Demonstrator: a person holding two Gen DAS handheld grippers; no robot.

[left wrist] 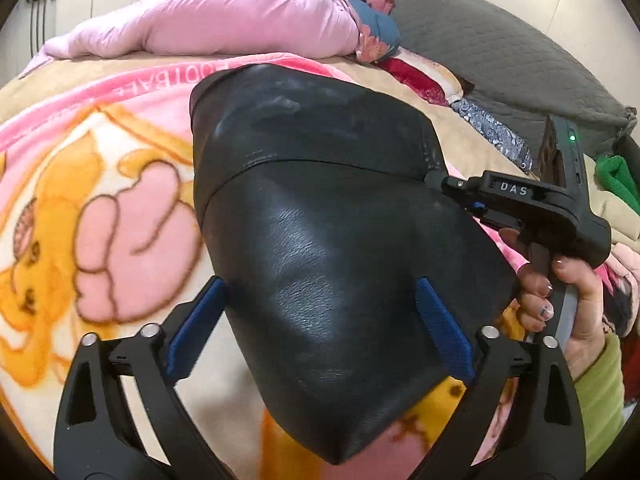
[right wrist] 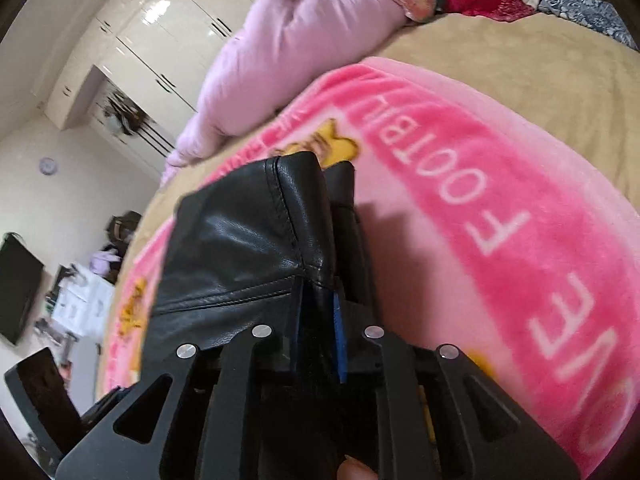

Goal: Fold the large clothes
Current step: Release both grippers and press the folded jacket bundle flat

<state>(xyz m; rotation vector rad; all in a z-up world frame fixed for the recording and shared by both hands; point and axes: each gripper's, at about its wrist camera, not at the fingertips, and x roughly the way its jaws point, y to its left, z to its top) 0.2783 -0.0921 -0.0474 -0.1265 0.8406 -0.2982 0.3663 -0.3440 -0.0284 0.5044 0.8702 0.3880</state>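
Observation:
A black leather garment (left wrist: 320,232) lies folded on a pink cartoon blanket (left wrist: 100,208) on the bed. My left gripper (left wrist: 320,320) is open, its blue pads (left wrist: 200,320) on either side of the garment's near end, above it. My right gripper (left wrist: 436,179) reaches in from the right and grips the garment's right edge. In the right wrist view the right gripper (right wrist: 318,292) is shut on a seamed leather edge (right wrist: 248,240), which hangs lifted over the blanket (right wrist: 500,200).
A lilac padded quilt (left wrist: 224,16) lies along the bed's far side, with pillows (left wrist: 416,76) and a grey headboard (left wrist: 500,40) behind. Folded clothes (left wrist: 616,200) sit at the right. White wardrobes (right wrist: 152,40) stand beyond the bed.

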